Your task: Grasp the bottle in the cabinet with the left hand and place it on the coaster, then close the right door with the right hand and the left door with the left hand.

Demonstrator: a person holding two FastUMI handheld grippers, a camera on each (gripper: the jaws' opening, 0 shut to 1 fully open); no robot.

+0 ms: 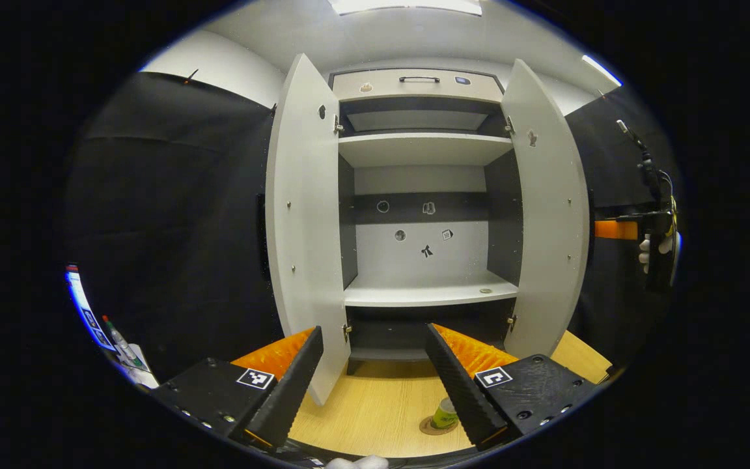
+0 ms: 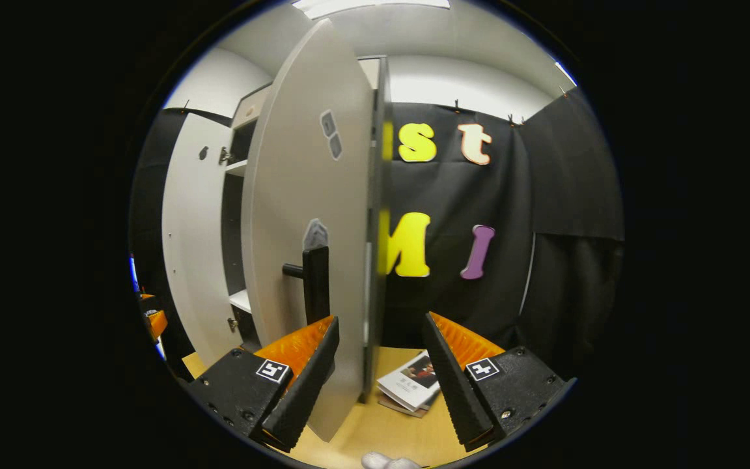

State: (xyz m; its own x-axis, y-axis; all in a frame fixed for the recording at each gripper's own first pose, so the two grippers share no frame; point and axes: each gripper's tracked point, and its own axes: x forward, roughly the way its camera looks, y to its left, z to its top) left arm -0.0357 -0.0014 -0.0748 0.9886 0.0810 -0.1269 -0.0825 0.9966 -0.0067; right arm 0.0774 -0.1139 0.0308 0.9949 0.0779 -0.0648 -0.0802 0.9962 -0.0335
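right gripper at the right door, ready to close it

its jaws stand wide open and hold nothing, with the door's free edge between them and the handle just beside. better to push flat on the outer face and swing slowly. left gripper is open and empty too. the bottle stands on the coaster, on the table before the cabinet. booklets lie near the door's path; left door is still open.
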